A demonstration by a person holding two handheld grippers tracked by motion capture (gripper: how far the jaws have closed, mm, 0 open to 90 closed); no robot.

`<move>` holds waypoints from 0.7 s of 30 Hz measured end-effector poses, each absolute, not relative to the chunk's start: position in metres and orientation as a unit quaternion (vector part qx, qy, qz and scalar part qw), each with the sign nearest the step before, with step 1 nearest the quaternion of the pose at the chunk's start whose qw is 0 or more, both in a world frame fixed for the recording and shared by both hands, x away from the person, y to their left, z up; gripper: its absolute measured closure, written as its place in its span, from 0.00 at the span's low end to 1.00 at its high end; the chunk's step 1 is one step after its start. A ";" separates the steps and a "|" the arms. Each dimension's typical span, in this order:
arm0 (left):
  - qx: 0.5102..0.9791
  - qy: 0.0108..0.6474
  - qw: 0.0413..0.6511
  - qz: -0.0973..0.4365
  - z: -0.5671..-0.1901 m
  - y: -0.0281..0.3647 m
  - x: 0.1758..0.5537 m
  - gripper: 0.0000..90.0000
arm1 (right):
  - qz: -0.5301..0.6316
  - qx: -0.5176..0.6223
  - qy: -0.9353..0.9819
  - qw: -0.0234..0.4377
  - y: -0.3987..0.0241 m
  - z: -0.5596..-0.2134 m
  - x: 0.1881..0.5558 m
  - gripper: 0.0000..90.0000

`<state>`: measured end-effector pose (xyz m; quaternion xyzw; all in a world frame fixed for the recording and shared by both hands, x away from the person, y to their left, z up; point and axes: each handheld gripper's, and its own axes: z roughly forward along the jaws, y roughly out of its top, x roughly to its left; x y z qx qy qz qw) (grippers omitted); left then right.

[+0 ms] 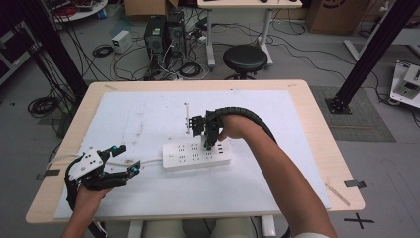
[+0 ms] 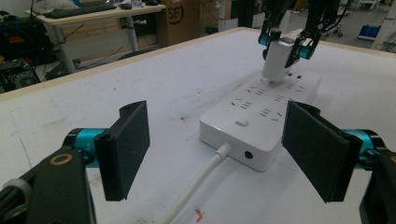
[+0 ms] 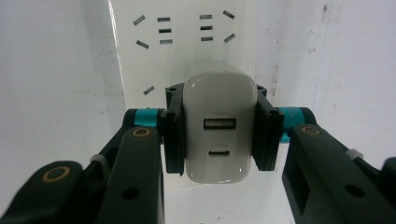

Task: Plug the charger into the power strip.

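Right gripper (image 3: 218,135) clamped on white charger (image 3: 217,133), just above power strip (image 2: 261,116). Left gripper (image 2: 219,149) open, empty, facing the strip's cable end.

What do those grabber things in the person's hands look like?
Both are black, with teal collars behind flat black pads. The left gripper carries a grey three-cornered plate on top, and its pads are broad rectangles. The right gripper has brass-coloured rivets on its arms, and a black ribbed cable arches from it.
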<state>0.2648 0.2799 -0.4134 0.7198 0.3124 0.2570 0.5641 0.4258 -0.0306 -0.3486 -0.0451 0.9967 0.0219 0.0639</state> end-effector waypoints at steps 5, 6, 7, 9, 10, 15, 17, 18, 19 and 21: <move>0.719 0.313 0.564 0.259 -0.415 0.282 0.263 0.26 | -0.005 -0.045 0.997 0.062 -0.023 -0.356 0.425 0.71; 0.719 0.314 0.564 0.257 -0.416 0.282 0.263 0.26 | -0.005 -0.046 0.997 0.057 -0.023 -0.356 0.426 0.71; 0.720 0.314 0.563 0.257 -0.416 0.282 0.263 0.26 | -0.005 -0.045 0.997 0.058 -0.024 -0.357 0.427 0.71; 0.720 0.315 0.563 0.254 -0.417 0.282 0.264 0.26 | -0.006 -0.046 0.997 0.058 -0.023 -0.357 0.427 0.71; 0.721 0.315 0.563 0.254 -0.417 0.282 0.265 0.26 | -0.005 -0.048 0.997 0.059 -0.022 -0.359 0.427 0.71; 0.721 0.311 0.566 0.253 -0.418 0.278 0.267 0.26 | -0.008 -0.048 0.998 0.047 -0.020 -0.360 0.431 0.71; 0.722 0.310 0.565 0.253 -0.418 0.278 0.267 0.26 | -0.006 -0.048 0.998 0.044 -0.021 -0.360 0.432 0.71; 0.721 0.312 0.565 0.253 -0.419 0.278 0.267 0.26 | -0.004 -0.051 0.998 0.044 -0.021 -0.361 0.433 0.71; 0.720 0.312 0.566 0.252 -0.419 0.278 0.268 0.26 | -0.002 -0.050 0.998 0.045 -0.021 -0.361 0.432 0.71; 0.720 0.313 0.565 0.252 -0.420 0.279 0.268 0.26 | -0.002 -0.047 0.998 0.044 -0.022 -0.361 0.432 0.71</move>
